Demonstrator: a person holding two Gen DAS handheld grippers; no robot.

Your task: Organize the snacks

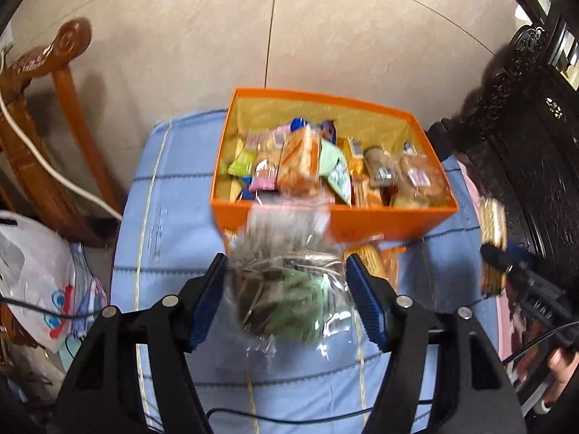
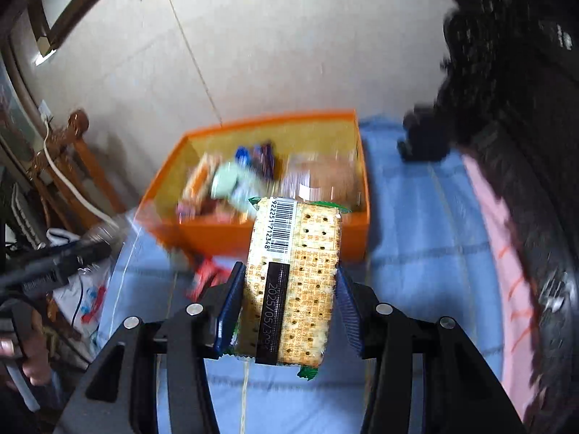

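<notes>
Ahead of and below both your claws lies a pale blue quilted cloth (image 1: 173,217) with thin dark and yellow lines, spread over the surface you are working on. On it, beyond the fingertips of each claw, stands the open rectangular orange cardboard box (image 1: 362,222) with a yellow lining; it is filled with mixed wrapped snacks (image 1: 300,164), orange, pink, green and clear packets lying against one another.

Your left claw (image 1: 287,285) is clamped on a clear plastic bag holding something green and brown (image 1: 289,289); the blue ribbed pads (image 1: 365,298) press its two sides, and the bag's crinkled top reaches up over the near wall of the box. The contents are too blurred to name.

Your right claw (image 2: 289,296) is clamped on a clear-wrapped pack of pale square crackers (image 2: 300,271), held upright between the blue pads, with a barcode label at its far end and a black date strip running down its face. Its far end overlaps the box's near wall in this view.

Just left of the right claw's fingertips, a small red packet (image 2: 204,276) lies on the cloth in front of the box, blurred.
</notes>
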